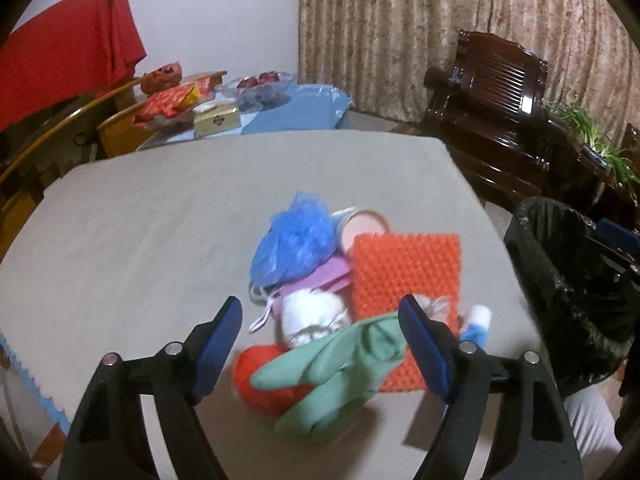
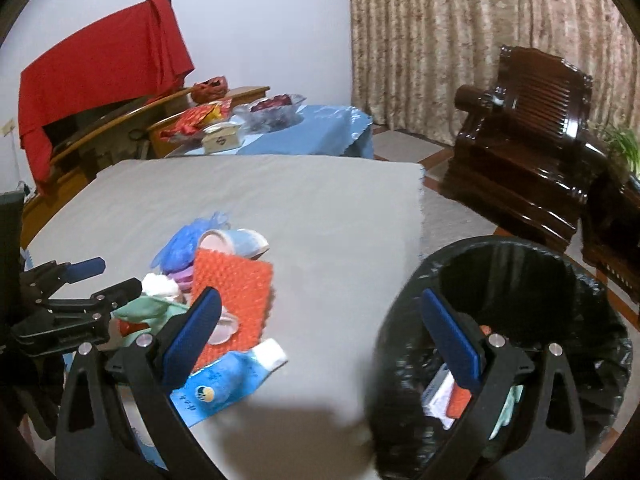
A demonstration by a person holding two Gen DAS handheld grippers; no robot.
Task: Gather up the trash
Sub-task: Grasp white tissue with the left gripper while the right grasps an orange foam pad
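The left gripper [image 1: 320, 328], jaws spread and holding nothing, hangs right over the green glove [image 1: 336, 368] at lower centre, its fingers pointing lower left.

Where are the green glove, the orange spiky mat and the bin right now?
green glove [image 1: 340, 372]: left wrist view, on its palm.
orange spiky mat [image 1: 408, 272]: left wrist view, middle of its studded face.
bin [image 2: 404, 280]: right wrist view, on its liner-covered rim.
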